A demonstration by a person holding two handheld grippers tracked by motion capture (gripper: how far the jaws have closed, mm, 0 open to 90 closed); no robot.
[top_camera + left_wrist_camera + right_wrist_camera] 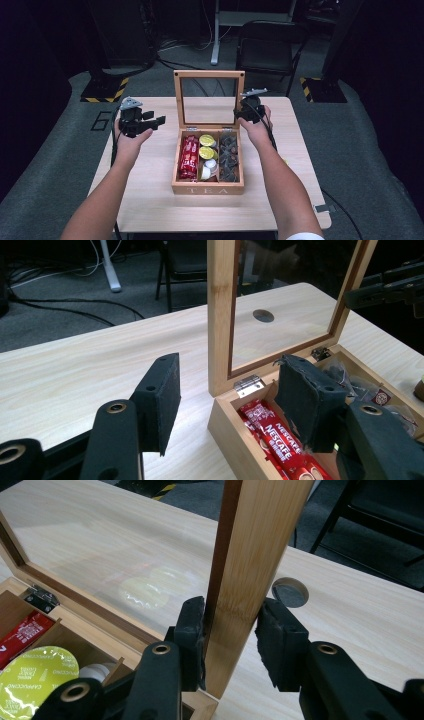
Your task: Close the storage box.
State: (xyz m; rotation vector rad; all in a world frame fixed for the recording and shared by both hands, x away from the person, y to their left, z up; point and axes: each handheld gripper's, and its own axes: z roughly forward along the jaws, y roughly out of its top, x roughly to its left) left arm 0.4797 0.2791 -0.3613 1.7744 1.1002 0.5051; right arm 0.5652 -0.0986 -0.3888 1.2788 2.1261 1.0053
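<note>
Tea box (207,189) open at table (150,200) centre; lid (209,74) upright.
My right gripper (229,630) straddles the lid's right frame edge, jaws not fully closed. My left gripper (227,400) hovers left of the box, jaws spread, empty.

Pale wooden table (150,195) with round cable hole (263,316), open wooden tea box (207,189) at centre.

Black claws (161,121) with brass-ringed screw holes; white sleeve (305,236) edge.
</note>
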